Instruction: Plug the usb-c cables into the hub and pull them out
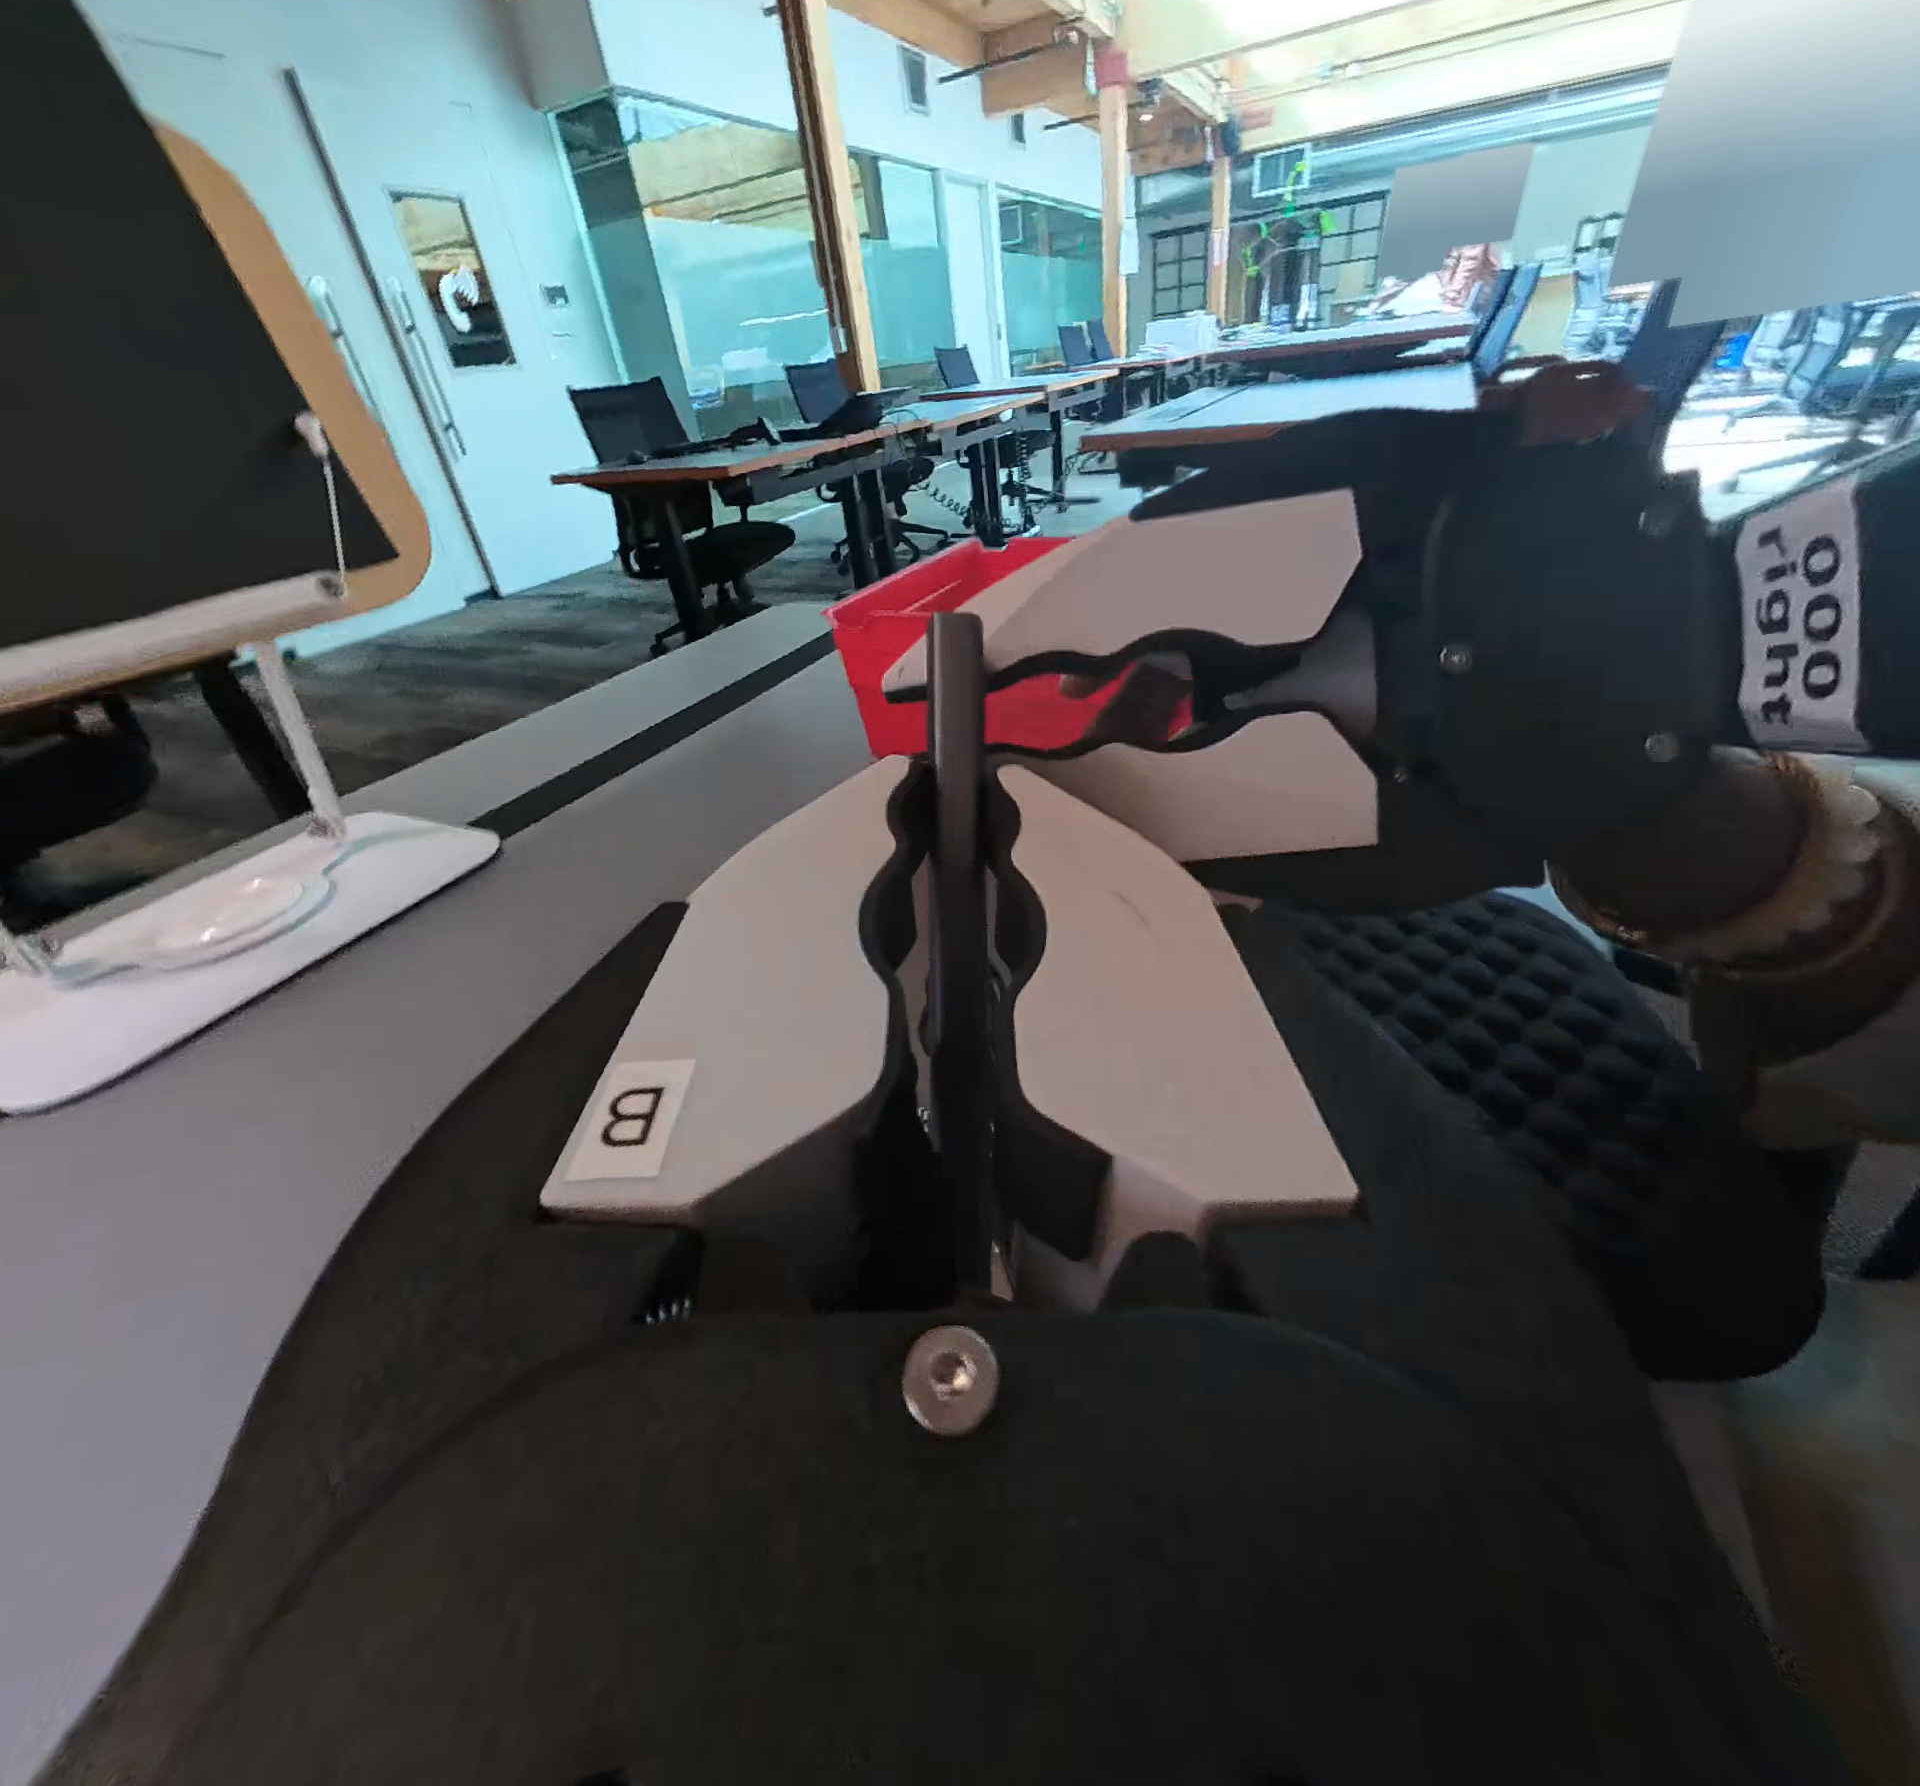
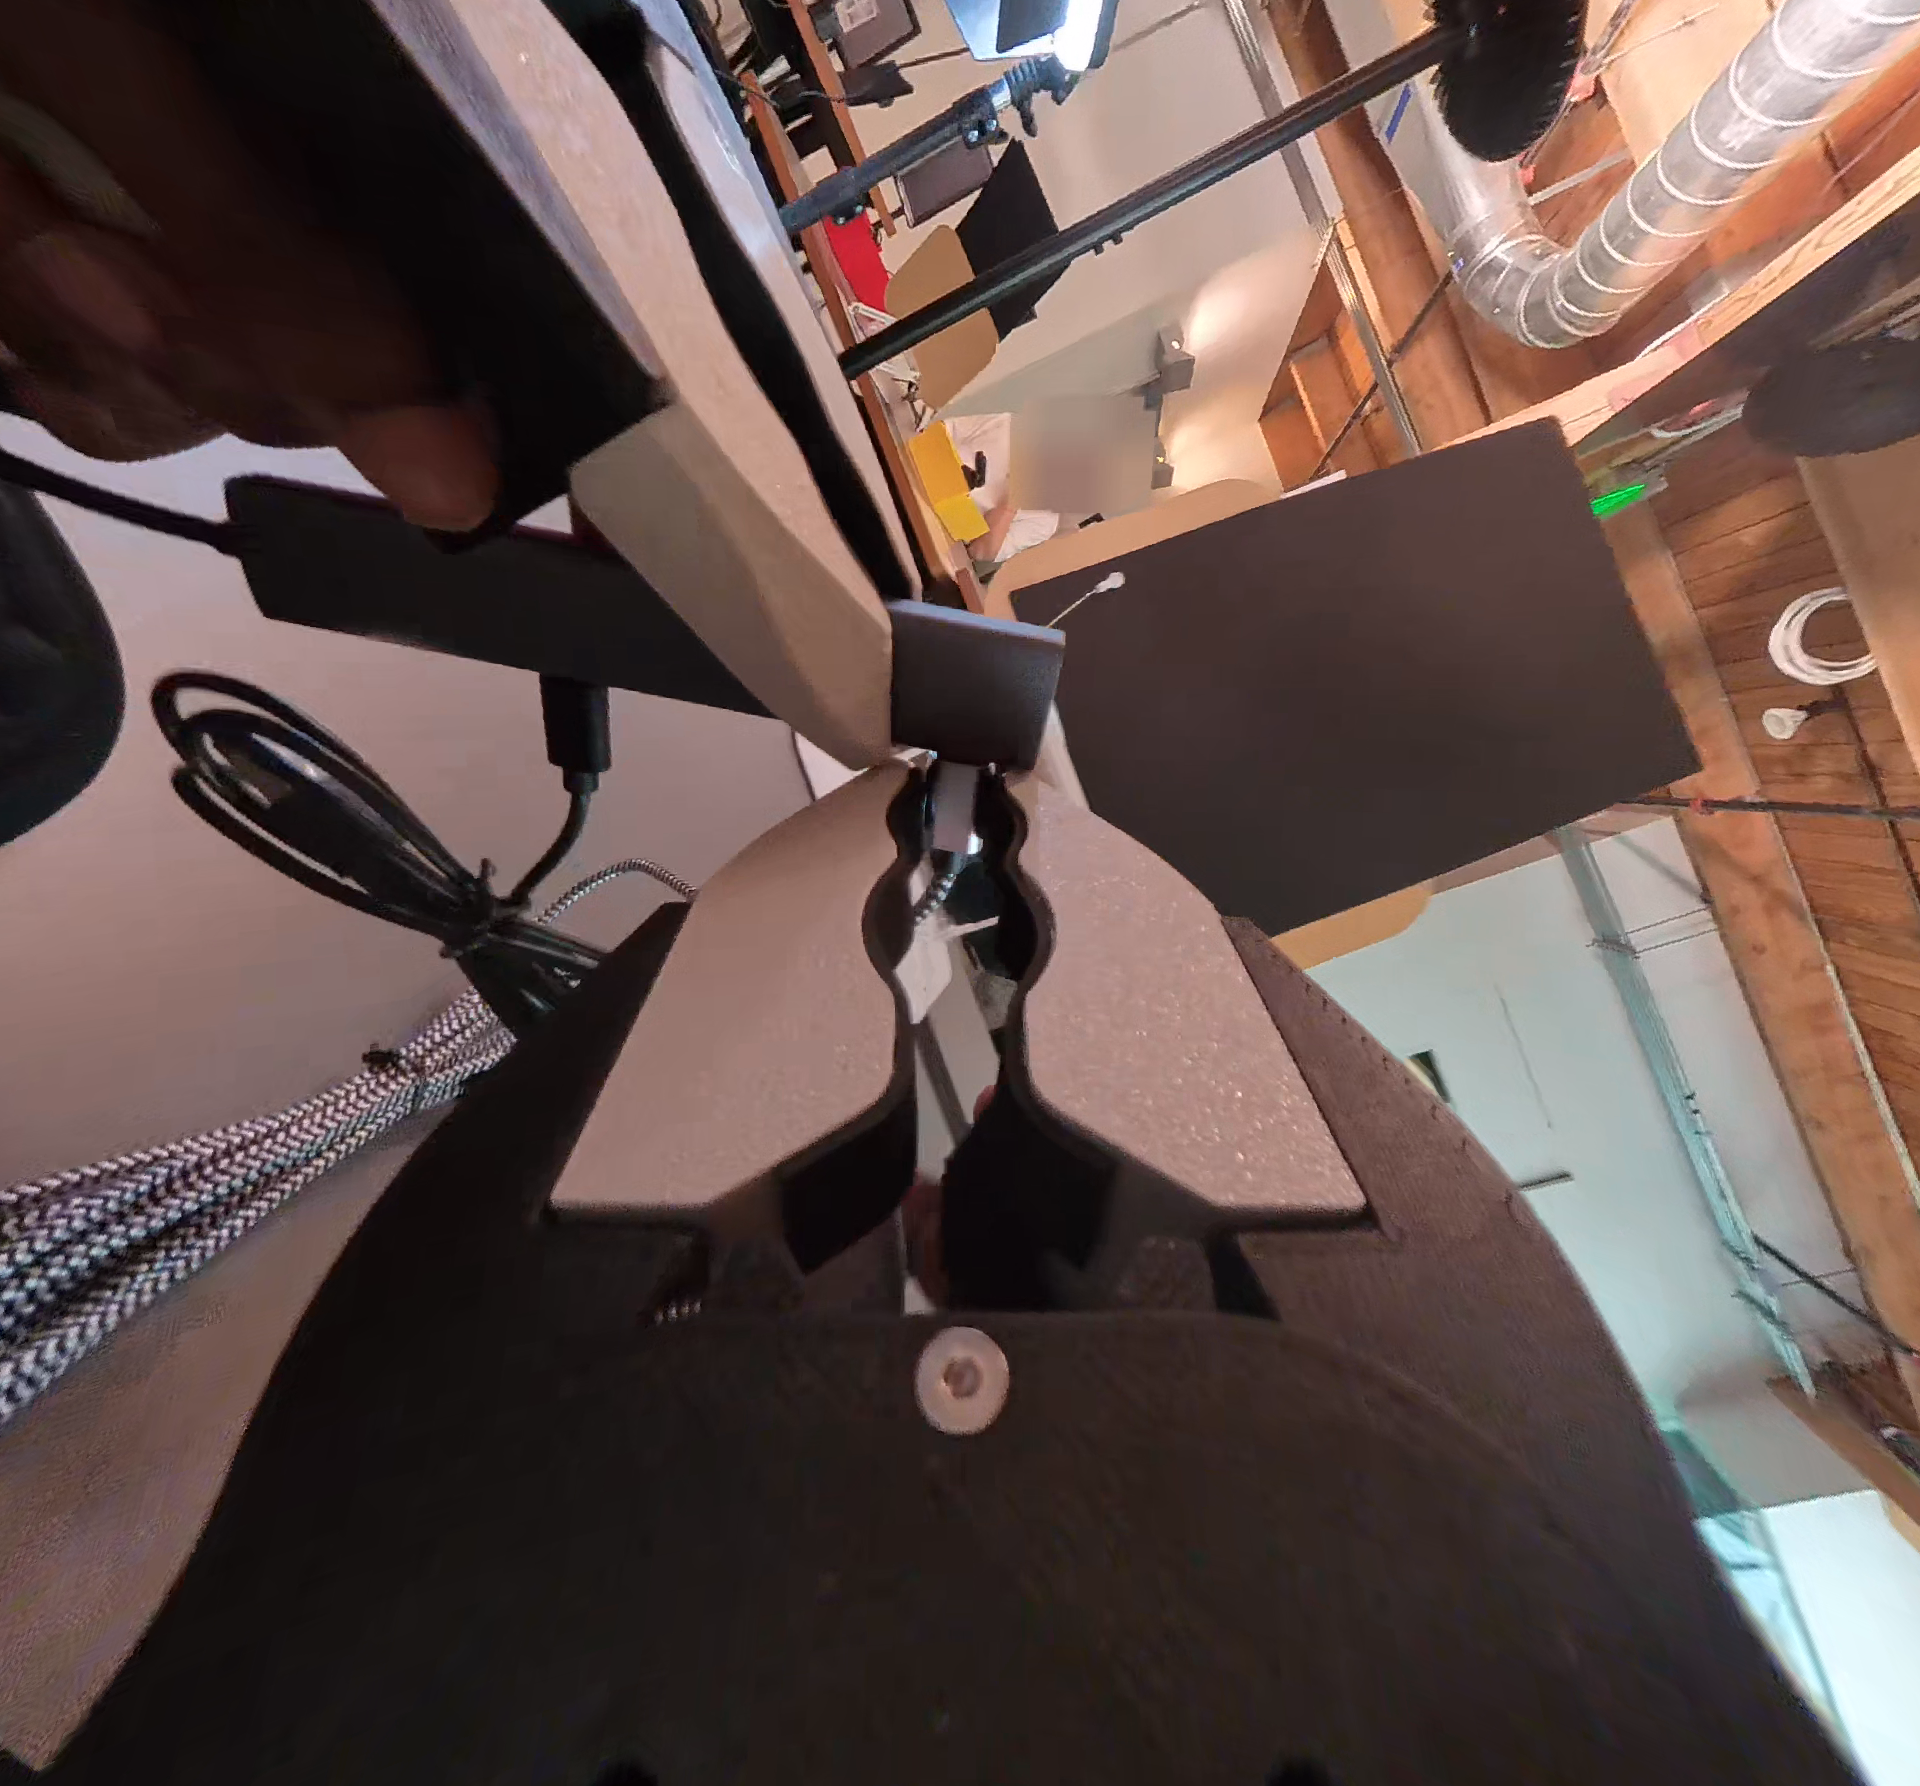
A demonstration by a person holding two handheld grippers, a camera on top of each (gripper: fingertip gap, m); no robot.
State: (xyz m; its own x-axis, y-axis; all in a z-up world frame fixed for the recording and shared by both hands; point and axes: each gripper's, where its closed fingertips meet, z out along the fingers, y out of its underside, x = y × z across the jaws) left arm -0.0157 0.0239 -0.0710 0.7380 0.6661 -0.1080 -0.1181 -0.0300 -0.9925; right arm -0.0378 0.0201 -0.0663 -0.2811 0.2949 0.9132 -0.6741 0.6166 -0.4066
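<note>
My left gripper (image 1: 954, 780) is shut on the hub (image 1: 954, 697), a thin dark slab held edge-on and upright. In the right wrist view the hub (image 2: 520, 583) runs from the left to the middle, clamped by the left gripper's fingers (image 2: 727, 489). A black usb-c cable's plug (image 2: 575, 718) sits in the hub's long edge. My right gripper (image 2: 954, 791) is shut on the silver plug (image 2: 951, 822) of a braided cable (image 2: 208, 1227), with its tip right at the hub's end (image 2: 977, 697). Whether the plug is seated is hidden. The right gripper (image 1: 940, 723) comes in from the right.
A red bin (image 1: 914, 624) stands on the grey table (image 1: 156, 1269) behind the grippers. A white stand (image 1: 239, 915) with a dark panel is at the left. The black cable's tied bundle (image 2: 343, 832) hangs below the hub. A black mesh chair (image 1: 1507, 1030) is at the right. The tips of both grippers are at nearly the same place.
</note>
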